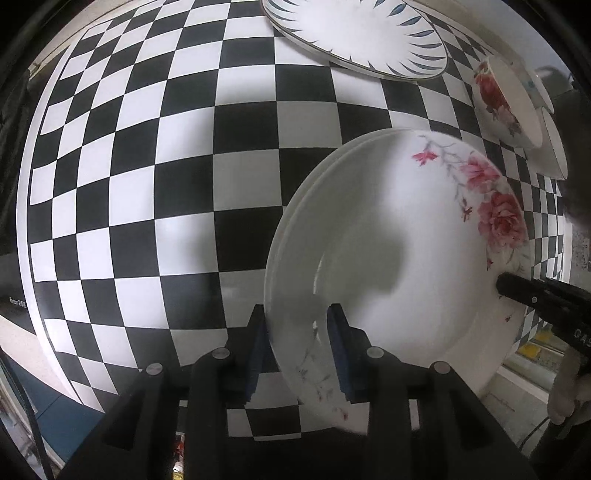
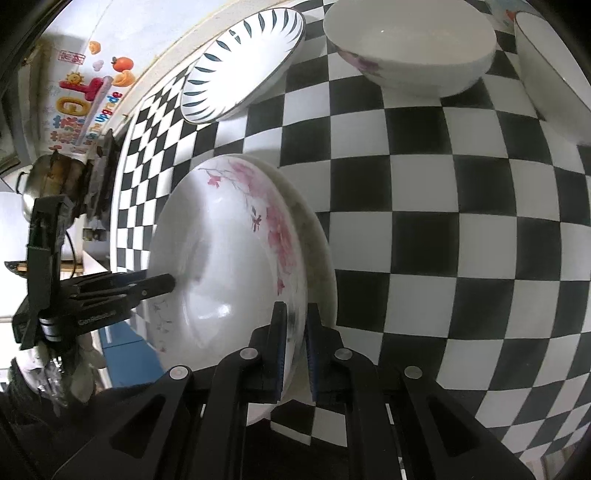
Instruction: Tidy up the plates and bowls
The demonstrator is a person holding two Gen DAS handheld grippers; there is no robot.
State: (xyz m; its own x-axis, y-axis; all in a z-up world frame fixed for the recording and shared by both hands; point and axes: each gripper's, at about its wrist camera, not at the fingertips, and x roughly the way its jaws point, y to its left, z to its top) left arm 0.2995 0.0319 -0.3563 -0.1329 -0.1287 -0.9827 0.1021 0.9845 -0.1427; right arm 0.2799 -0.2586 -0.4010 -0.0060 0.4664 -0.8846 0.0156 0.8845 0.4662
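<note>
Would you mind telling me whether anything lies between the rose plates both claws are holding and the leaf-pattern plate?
Nothing visible does. The left claw and right claw grip the rose plates at opposite rims; only bare checkered tabletop separates them from the leaf-pattern plate. The rose bowl sits off to the side.

Open checkered tabletop (image 1: 147,184) stretches wide to the left of the rose plates (image 1: 399,236), room enough for a gripper to pass. Far side is blocked by the blue-leaf plate (image 1: 354,33). To the right, two bowls: the rose bowl (image 2: 410,48) and a plain one (image 2: 554,81) (partly cut off), a checkered lane between them.
</note>
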